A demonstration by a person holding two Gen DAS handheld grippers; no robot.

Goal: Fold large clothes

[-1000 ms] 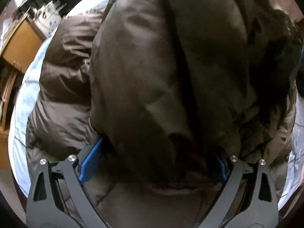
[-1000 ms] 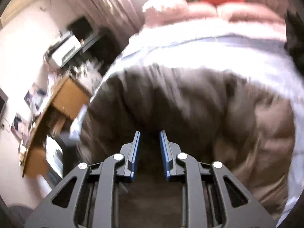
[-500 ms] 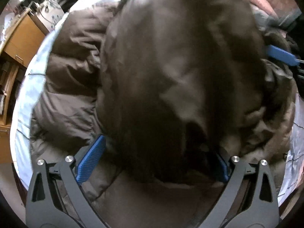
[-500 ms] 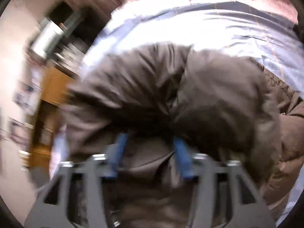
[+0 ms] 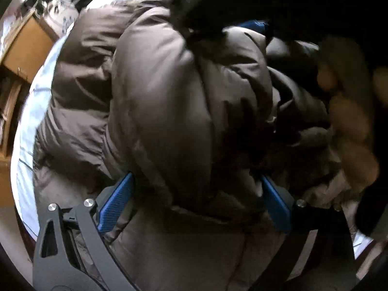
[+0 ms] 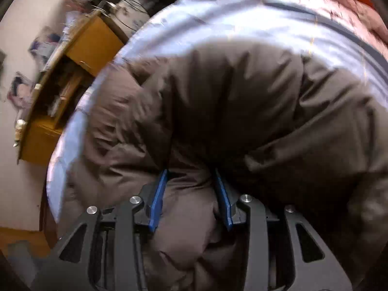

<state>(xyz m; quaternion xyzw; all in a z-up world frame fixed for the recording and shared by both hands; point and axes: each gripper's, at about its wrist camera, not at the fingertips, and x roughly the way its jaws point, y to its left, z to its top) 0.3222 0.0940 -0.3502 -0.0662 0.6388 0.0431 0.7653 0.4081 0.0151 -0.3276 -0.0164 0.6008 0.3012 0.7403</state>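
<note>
Jacket (image 6: 242,101), brown and puffy, lies bunched across the bed (image 6: 242,17) near its left edge. Right tongs (image 6: 191,194), raised a second ago, now close around a fold. Left tongs (image 5: 196,201) stay spread wide astride another, so a fold begins.

A blurred hand (image 5: 349,121) at three o'clock hides part of the coat (image 5: 169,97). The bed (image 6: 242,19) runs off frame; the cabinet (image 6: 80,55) at ten o'clock smears.
</note>
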